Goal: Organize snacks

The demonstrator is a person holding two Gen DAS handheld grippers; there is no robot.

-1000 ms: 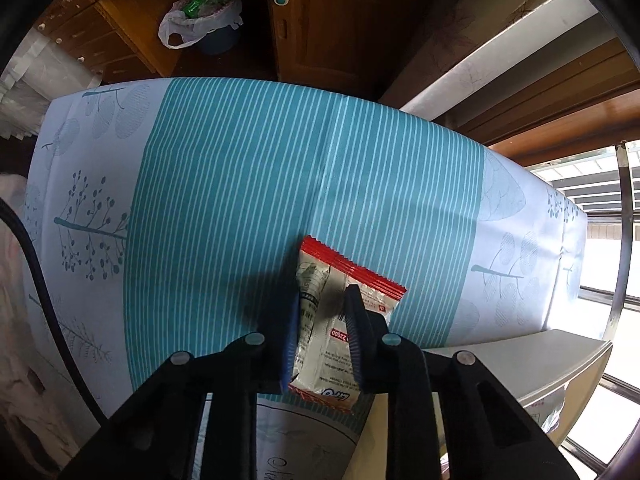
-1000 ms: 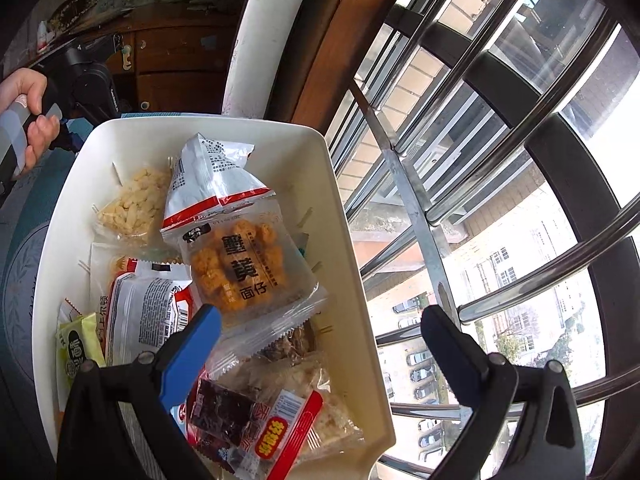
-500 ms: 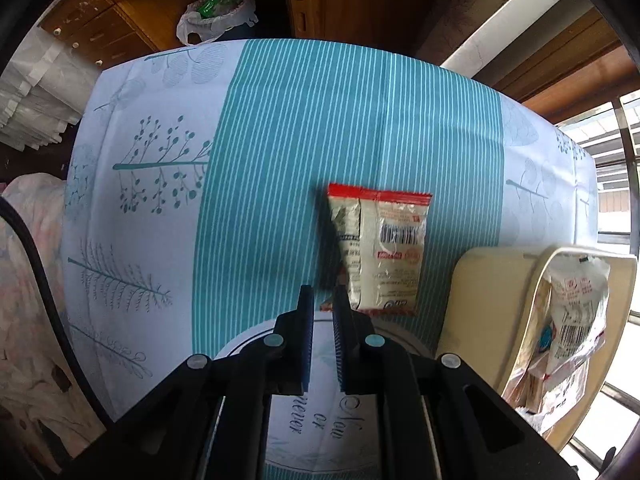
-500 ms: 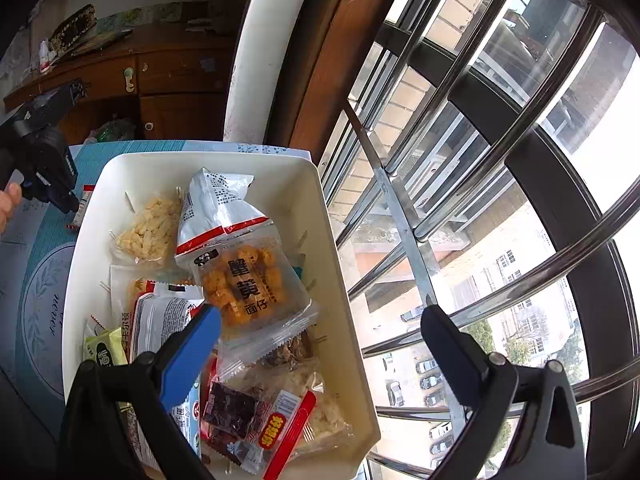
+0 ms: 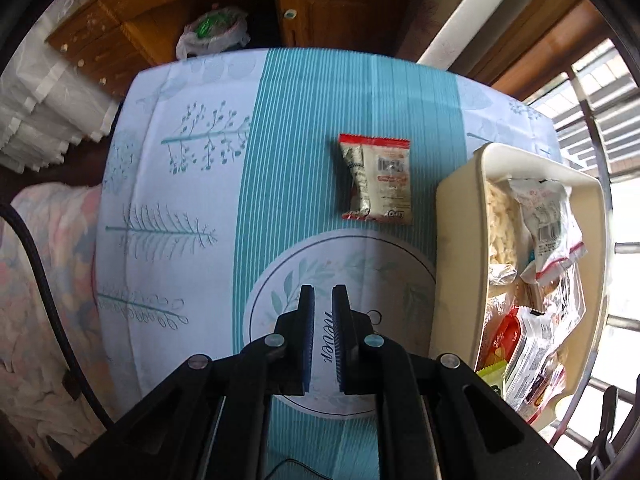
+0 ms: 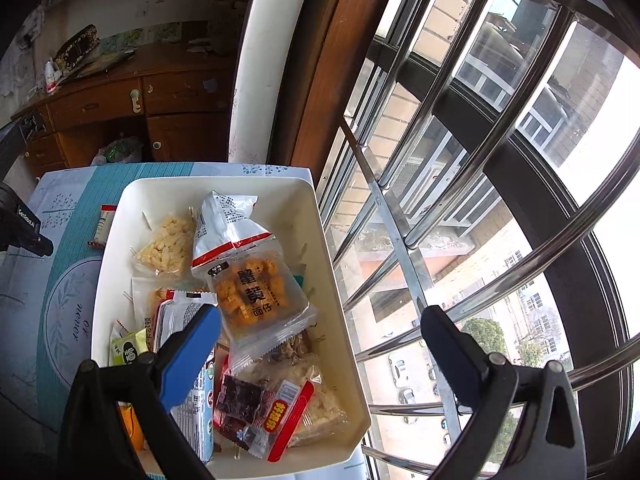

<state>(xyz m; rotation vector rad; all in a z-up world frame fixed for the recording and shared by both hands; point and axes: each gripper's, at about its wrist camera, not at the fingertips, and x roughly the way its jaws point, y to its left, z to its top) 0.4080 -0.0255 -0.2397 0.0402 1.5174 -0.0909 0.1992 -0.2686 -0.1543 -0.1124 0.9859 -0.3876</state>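
A red-edged silvery snack packet (image 5: 376, 180) lies flat on the teal striped tablecloth (image 5: 288, 128), just left of a cream bin (image 5: 456, 208). My left gripper (image 5: 323, 300) hovers high above the cloth's round leaf print, nearer than the packet, shut with nothing between its pads. The right wrist view looks down into the bin (image 6: 316, 216), which holds several snack packs, among them an orange-puff bag (image 6: 252, 288) and a white bag (image 6: 228, 224). My right gripper (image 6: 320, 312) hangs open above the bin's window side, holding nothing. The lone packet (image 6: 102, 226) peeks out beyond the bin's left wall.
Metal window bars (image 6: 460, 208) stand right behind the bin. A wooden cabinet (image 5: 320, 4) and a bagged waste bin (image 5: 212, 32) sit past the table's far edge. Folded fabric (image 5: 40, 264) lies to the left, with a black cable (image 5: 44, 280) across it.
My left gripper let go of the packet, which now lies on the cloth, then shut, rose and drew back. The right gripper lifted a little above the bin.
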